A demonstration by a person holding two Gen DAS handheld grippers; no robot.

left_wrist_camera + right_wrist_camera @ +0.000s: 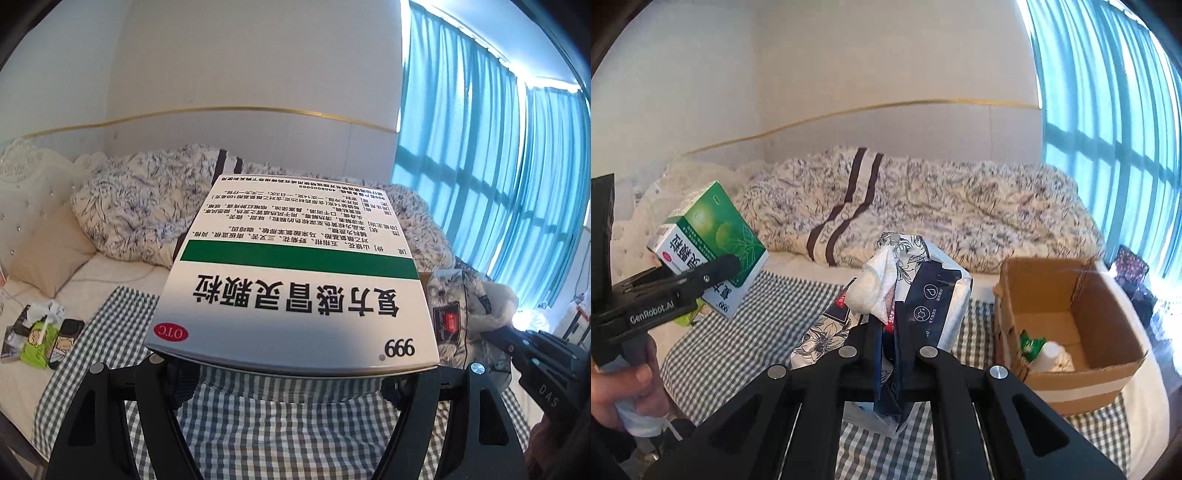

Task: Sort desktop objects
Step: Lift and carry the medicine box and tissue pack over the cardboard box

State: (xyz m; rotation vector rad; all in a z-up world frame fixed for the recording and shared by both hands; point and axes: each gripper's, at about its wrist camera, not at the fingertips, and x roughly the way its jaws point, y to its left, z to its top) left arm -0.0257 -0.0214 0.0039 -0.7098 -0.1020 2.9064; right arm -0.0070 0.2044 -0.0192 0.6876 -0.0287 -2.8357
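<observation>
Bedding fills the middle of both views: a rumpled quilt with a dark twig print and two brown stripes lies on a bed against a pale wall with a thin gold trim line, and turquoise curtains glow along the right edge of each frame. Below the quilt, a grey-and-white checked cloth covers the working surface. At the right of the right wrist view an open cardboard box sits on that cloth, with a white bottle and a green packet inside it. At the lower left of the left wrist view, a green tissue pack and a phone in a cartoon case lie on the cream sheet. The left gripper is clamped on a medicine box, held above the cloth; its white face, upside down to the camera, carries a green band, large Chinese characters, "999" and a red "OTC" oval, and in the right wrist view, at centre left, its other face is green with leaf artwork. That gripper's side reads "GenRobot.AI", and a hand grips its handle at the lower left. The right gripper pinches a soft tissue pack at centre frame, navy and white with floral print and small icons, a white tissue poking from its top; it is lifted off the cloth, left of the cardboard box.
</observation>
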